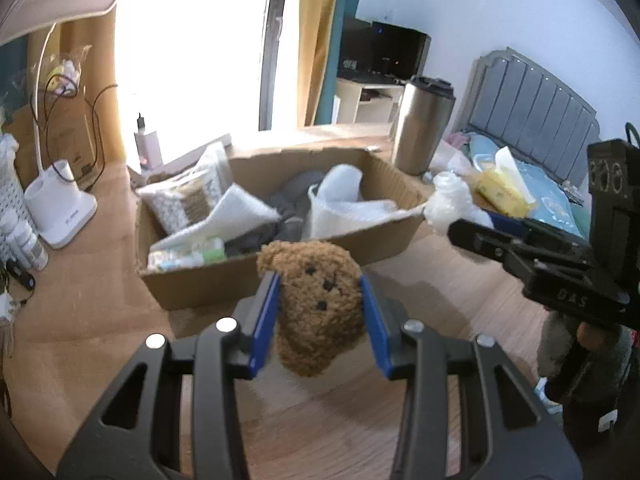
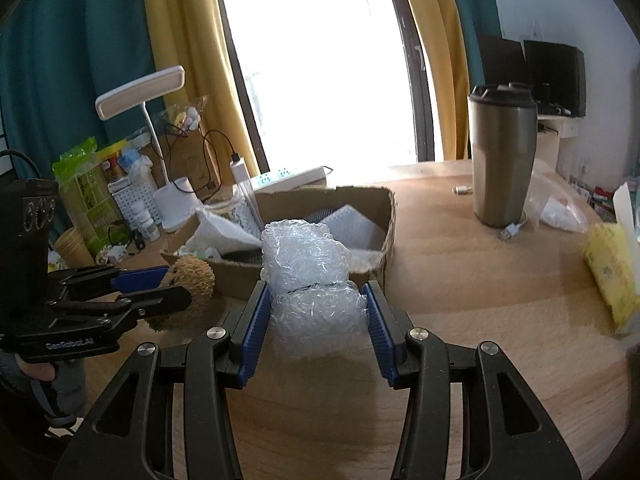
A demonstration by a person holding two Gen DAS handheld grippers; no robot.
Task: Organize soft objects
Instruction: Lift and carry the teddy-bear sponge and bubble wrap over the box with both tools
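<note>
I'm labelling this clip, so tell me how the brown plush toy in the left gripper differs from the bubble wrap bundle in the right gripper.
The plush toy is brown, fuzzy and opaque, with dark dots for a face; the bubble wrap bundle is clear, shiny and crinkled. The toy is one compact lump; the bundle bulges well above the pads. Shared: each is squeezed between blue pads, the toy in the left gripper, the bundle in the right gripper, just short of the cardboard box.

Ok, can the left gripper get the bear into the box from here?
Probably yes. The left gripper grips the bear right in front of the box, whose top is open. Nothing stands between them, though the box is already fairly full.
</note>
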